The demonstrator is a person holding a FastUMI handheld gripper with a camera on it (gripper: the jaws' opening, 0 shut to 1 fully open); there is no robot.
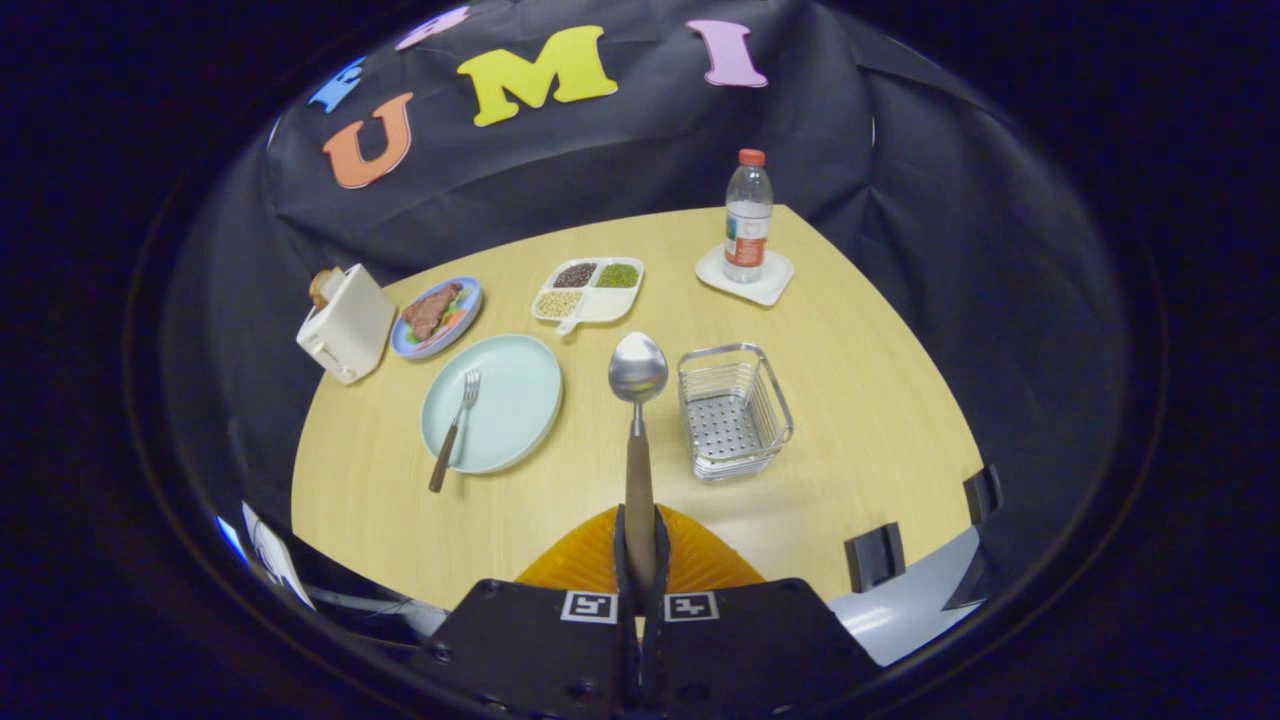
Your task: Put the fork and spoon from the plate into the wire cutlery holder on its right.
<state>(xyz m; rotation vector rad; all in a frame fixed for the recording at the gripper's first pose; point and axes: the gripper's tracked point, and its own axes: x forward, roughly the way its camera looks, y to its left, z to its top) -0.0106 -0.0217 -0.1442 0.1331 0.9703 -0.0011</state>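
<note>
My gripper [640, 545] is shut on the wooden handle of a spoon [637, 400], which sticks straight out ahead of the fingers, its steel bowl up in the air above the table. Beyond and to the left lies a pale green plate [510, 385] with a fork [455, 425] on its left side, the wooden handle overhanging the near rim. Right of the spoon's bowl stands the wire cutlery holder [735, 410], a small square basket with a perforated floor and nothing inside.
Further back on the wooden table [860, 400]: a cream toaster [345, 322], a blue plate of food [437, 315], a divided tray of grains [588, 290] and a water bottle [747, 215] on a white coaster. Two dark clamps [875, 555] sit at the near right edge.
</note>
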